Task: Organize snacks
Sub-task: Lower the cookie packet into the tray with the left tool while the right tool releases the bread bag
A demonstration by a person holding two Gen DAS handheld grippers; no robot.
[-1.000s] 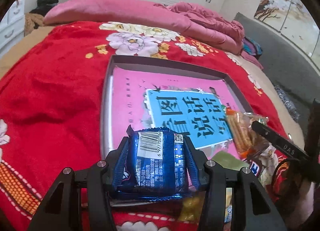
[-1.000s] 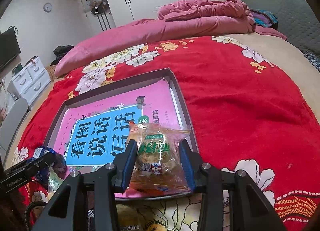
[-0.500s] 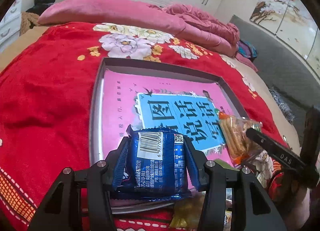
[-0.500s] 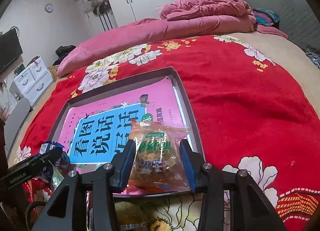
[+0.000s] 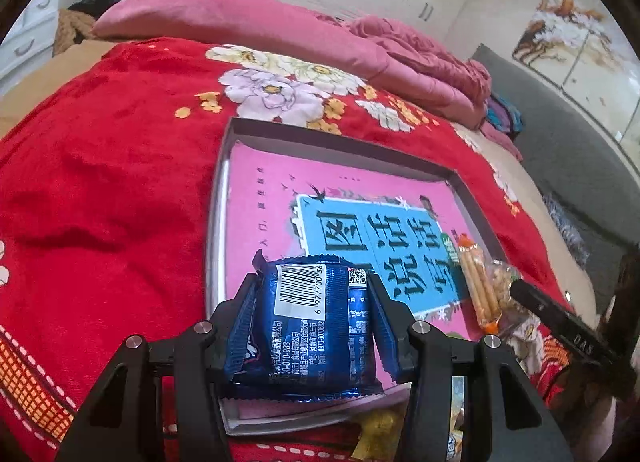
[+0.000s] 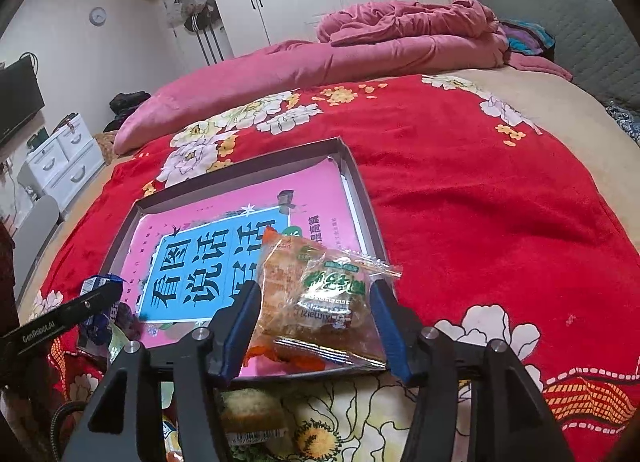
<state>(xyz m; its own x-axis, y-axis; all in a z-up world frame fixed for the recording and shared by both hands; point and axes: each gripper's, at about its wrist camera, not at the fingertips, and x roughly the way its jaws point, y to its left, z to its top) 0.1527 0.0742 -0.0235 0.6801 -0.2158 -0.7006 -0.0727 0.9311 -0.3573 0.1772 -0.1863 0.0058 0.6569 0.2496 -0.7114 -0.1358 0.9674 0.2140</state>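
Observation:
A grey shallow tray (image 5: 340, 137) lies on the red flowered blanket with a pink and blue book (image 5: 272, 213) inside it. My left gripper (image 5: 312, 298) is shut on a blue snack packet (image 5: 316, 334), barcode up, held over the tray's near left corner. In the right wrist view, my right gripper (image 6: 314, 306) has its jaws opening around a clear packet of orange-brown snacks (image 6: 320, 302). That packet rests on the near right corner of the tray (image 6: 360, 189), and a gap shows beside the left finger (image 6: 240, 322). The left gripper (image 6: 68, 318) shows at that view's left edge.
More loose snacks lie on the blanket below the grippers: a yellow packet (image 5: 376, 430) and a wrapped cake (image 6: 252, 410). A pink quilt (image 6: 400, 41) and pillow fill the far side of the bed. White drawers (image 6: 60, 165) stand at the left.
The right jaws have spread apart and the orange-brown packet has flattened onto the tray corner. The left gripper still holds the blue packet in about the same place.

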